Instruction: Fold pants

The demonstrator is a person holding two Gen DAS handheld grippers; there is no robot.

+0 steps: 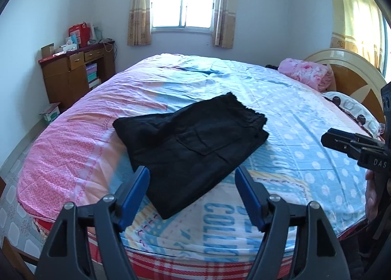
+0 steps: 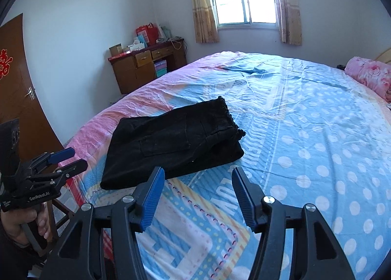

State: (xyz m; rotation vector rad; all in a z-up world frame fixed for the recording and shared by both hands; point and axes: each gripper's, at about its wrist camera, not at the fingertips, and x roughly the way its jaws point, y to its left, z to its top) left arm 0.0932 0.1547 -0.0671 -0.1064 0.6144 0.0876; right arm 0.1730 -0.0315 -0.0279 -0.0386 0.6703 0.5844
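Both tools share one build. The left gripper has black angular plastic arms with triangular cut-outs, round silver pivot screws and flat blue ribbed pads on its fingers. The right gripper looks the same — black linkage, silver screw heads, blue pads. Seen from the side, the left one's black body carries white lettering, "GenRobot.AI", and the right one's shows "DAS". A bare-skinned left hand wraps a dark handle — the fingernails are visible. The right hand shows only as a blurred strip of skin.
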